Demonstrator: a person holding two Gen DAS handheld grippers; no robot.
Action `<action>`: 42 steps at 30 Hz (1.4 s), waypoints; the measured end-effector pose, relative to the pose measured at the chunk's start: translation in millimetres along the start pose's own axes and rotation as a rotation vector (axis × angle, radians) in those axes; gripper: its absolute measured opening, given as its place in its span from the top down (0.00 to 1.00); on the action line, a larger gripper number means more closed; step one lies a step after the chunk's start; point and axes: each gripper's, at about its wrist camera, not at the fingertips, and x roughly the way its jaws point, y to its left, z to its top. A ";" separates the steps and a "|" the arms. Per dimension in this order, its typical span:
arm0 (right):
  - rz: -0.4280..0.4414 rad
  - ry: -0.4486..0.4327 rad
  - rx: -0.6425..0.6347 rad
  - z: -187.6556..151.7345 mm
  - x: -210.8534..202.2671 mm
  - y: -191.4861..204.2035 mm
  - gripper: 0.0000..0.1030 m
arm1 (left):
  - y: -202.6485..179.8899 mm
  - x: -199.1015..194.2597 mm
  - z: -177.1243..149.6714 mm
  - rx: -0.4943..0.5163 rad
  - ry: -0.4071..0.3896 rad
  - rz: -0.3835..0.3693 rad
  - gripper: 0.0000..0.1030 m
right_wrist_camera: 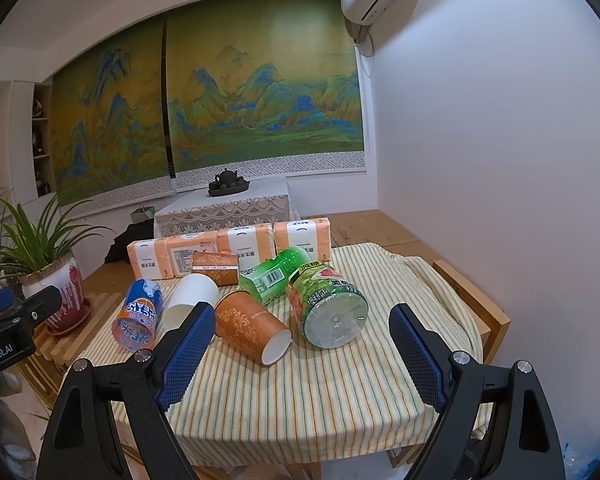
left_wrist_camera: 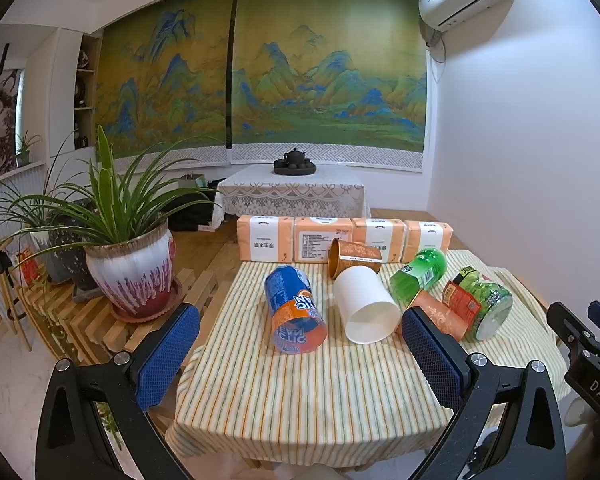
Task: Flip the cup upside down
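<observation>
Several cups lie on their sides on the striped tablecloth [left_wrist_camera: 300, 400]. From left to right they are a blue-and-orange plastic cup [left_wrist_camera: 294, 312] [right_wrist_camera: 138, 314], a white paper cup [left_wrist_camera: 366, 306] [right_wrist_camera: 190, 298], an orange patterned paper cup [right_wrist_camera: 252, 326] [left_wrist_camera: 440, 314], and a clear cup with a green label [right_wrist_camera: 328, 308] [left_wrist_camera: 480, 304]. Behind them lie a brown-gold cup [left_wrist_camera: 352, 258] [right_wrist_camera: 216, 266] and a green cup [left_wrist_camera: 418, 274] [right_wrist_camera: 274, 274]. My left gripper [left_wrist_camera: 300, 360] hovers open before the white and blue cups. My right gripper [right_wrist_camera: 300, 354] hovers open before the orange and green-label cups. Neither holds anything.
A row of orange tissue packs [left_wrist_camera: 340, 240] [right_wrist_camera: 228, 246] lines the table's far edge. A potted plant [left_wrist_camera: 134, 268] stands on a slatted wooden bench to the left. A white wall [right_wrist_camera: 500, 160] is close on the right. Beyond stands a lace-covered table with a tea set [left_wrist_camera: 294, 164].
</observation>
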 end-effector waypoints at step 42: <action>0.064 0.161 0.010 18.0 75.3 -52.7 0.08 | -7.2 35.3 -8.4 0.015 0.061 -0.010 0.01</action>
